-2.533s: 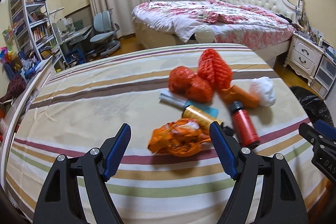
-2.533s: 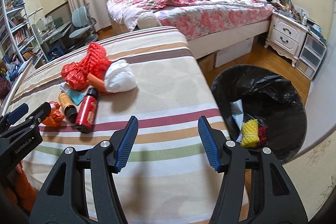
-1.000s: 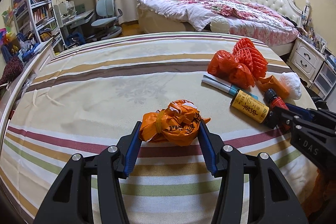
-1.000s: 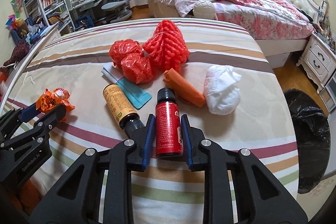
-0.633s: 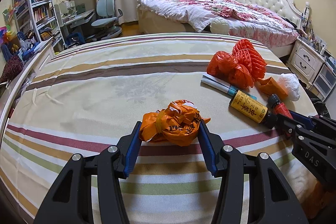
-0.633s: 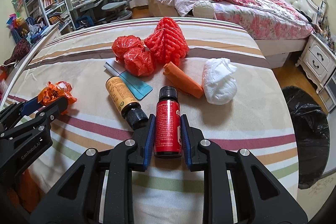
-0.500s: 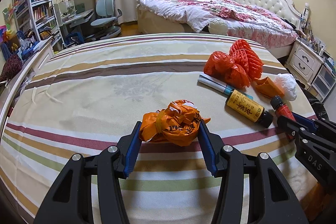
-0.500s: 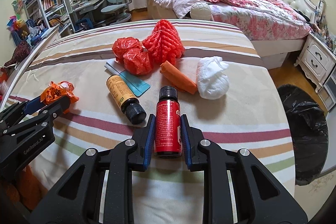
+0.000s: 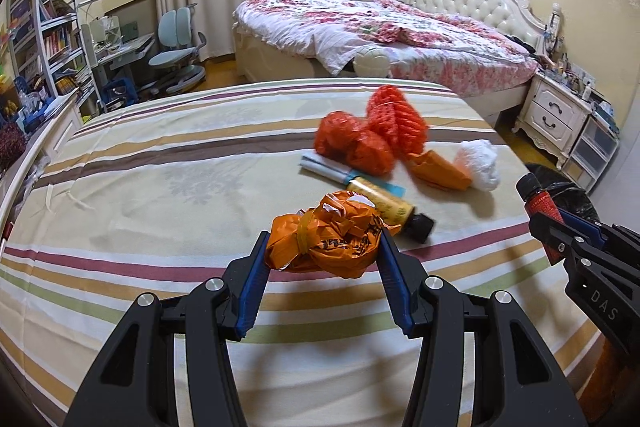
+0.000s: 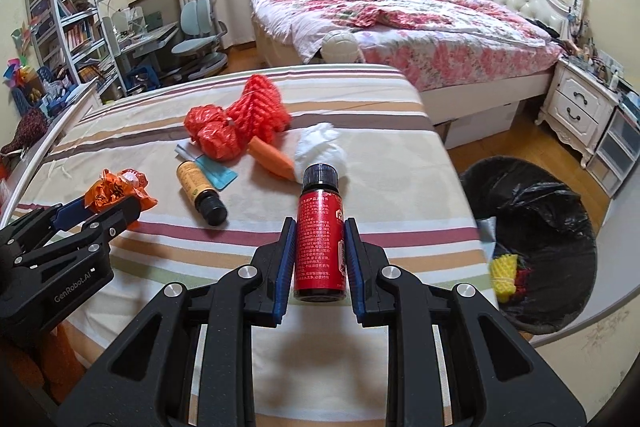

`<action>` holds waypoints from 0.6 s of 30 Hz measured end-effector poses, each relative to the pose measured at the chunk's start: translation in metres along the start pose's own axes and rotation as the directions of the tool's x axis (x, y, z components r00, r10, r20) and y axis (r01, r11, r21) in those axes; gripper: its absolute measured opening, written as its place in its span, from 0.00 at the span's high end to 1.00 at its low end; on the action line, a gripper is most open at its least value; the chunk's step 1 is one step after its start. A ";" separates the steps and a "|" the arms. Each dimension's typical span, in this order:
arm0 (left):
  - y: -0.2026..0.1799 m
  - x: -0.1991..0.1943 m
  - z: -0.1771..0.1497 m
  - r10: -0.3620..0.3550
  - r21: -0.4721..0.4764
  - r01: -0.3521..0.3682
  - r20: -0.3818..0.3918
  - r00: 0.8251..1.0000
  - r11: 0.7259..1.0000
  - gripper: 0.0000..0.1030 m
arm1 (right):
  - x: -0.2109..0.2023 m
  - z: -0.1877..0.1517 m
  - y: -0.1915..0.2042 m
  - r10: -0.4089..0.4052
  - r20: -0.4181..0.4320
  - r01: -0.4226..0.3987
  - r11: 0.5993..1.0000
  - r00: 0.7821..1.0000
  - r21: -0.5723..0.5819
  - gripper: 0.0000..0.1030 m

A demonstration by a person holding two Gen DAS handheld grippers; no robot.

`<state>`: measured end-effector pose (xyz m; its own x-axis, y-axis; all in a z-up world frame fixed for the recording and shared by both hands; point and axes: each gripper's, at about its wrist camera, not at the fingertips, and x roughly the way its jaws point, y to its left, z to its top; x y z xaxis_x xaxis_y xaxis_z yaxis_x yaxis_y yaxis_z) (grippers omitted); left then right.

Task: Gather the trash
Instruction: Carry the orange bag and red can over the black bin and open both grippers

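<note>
My left gripper is shut on a crumpled orange plastic bag and holds it above the striped bed cover. My right gripper is shut on a red bottle with a black cap, lifted off the cover. Left on the cover are a yellow bottle, red plastic bags, a red foam net, an orange wrapper and a white wad. The black-lined bin stands on the floor to the right, with a yellow net inside it.
A floral bed stands behind, a white nightstand at the right. A bookshelf, desk and blue chair are at the back left. A flat blue-and-white packet lies beside the yellow bottle.
Both grippers closed on their items and lifted them off the cover. Over the last half second both views have swung right and the bin has come into the right wrist view.
</note>
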<state>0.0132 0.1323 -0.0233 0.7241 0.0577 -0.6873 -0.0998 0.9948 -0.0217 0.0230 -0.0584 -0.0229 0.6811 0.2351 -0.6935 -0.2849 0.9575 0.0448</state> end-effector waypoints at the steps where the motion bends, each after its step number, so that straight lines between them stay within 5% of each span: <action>1: -0.005 -0.001 0.001 -0.008 0.007 0.008 0.003 1.000 1.000 0.50 | -0.003 0.000 -0.004 -0.008 0.008 0.008 1.000 1.000 0.006 0.77; 18: -0.119 0.004 0.029 -0.149 0.159 0.137 0.069 0.986 0.978 0.50 | -0.040 0.003 -0.113 -0.203 0.102 0.183 0.967 0.974 0.179 0.77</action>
<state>0.0479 0.0169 -0.0026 0.7763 -0.0859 -0.6244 0.1103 0.9939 0.0005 0.0298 -0.1757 0.0022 0.7898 0.0515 -0.6112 -0.0299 0.9985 0.0455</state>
